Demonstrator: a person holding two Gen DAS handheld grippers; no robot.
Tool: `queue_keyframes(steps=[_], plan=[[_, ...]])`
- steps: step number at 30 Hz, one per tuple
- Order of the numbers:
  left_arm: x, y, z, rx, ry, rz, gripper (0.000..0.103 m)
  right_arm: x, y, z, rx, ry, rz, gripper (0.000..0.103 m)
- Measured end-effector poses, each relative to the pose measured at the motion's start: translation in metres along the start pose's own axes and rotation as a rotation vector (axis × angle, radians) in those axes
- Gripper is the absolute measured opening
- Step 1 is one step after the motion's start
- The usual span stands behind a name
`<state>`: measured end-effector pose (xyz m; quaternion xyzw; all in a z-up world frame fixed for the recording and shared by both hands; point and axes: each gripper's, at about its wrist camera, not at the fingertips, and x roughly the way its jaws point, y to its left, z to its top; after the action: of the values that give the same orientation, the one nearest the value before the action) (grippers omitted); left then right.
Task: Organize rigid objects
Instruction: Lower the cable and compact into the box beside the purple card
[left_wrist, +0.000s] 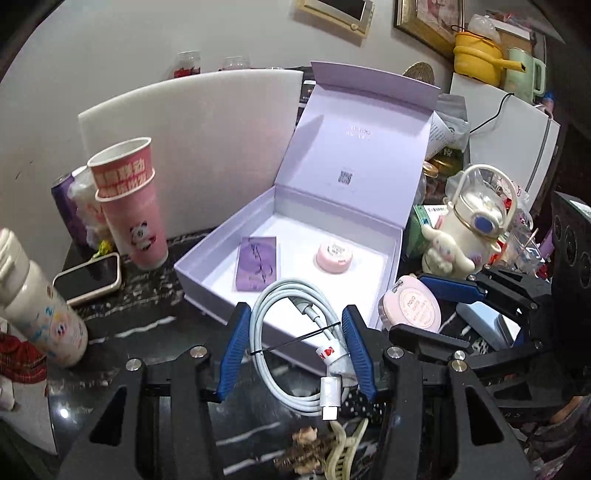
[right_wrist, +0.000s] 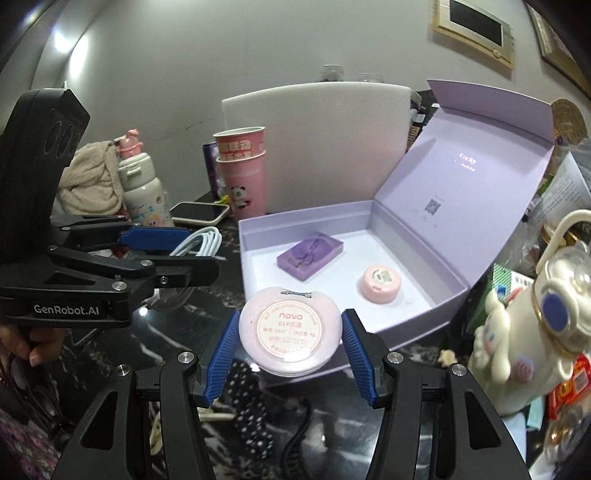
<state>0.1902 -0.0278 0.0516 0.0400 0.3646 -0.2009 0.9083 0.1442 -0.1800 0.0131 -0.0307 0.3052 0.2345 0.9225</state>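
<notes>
Centrally, an open lilac gift box (left_wrist: 388, 236) sits on the dark marbled table (left_wrist: 147, 321), its lid (left_wrist: 354, 147) propped upright at the back; on its white floor lie a purple rectangular case (left_wrist: 257, 264) and, well apart to the right, a small round pink tin (left_wrist: 334, 253). Behind the box leans a white foam board (left_wrist: 192, 147), with stacked pink paper cups (left_wrist: 129, 206) and a phone (left_wrist: 88, 278) to the left. Nearer, the left gripper (left_wrist: 295, 332) is closed on a coiled white USB cable (left_wrist: 291, 343) over the box's front edge. Beside it, the right gripper (right_wrist: 290, 332) clamps a pink novo compact (right_wrist: 290, 328), held just before the box's near wall.
</notes>
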Motion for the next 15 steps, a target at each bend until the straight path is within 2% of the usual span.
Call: queue_keyframes(steps=[15], plan=[[0.04,0.009,0.058,0.046,-0.025,0.006,0.05,0.039,-0.049,0.037,0.056,0.05,-0.053,0.056]])
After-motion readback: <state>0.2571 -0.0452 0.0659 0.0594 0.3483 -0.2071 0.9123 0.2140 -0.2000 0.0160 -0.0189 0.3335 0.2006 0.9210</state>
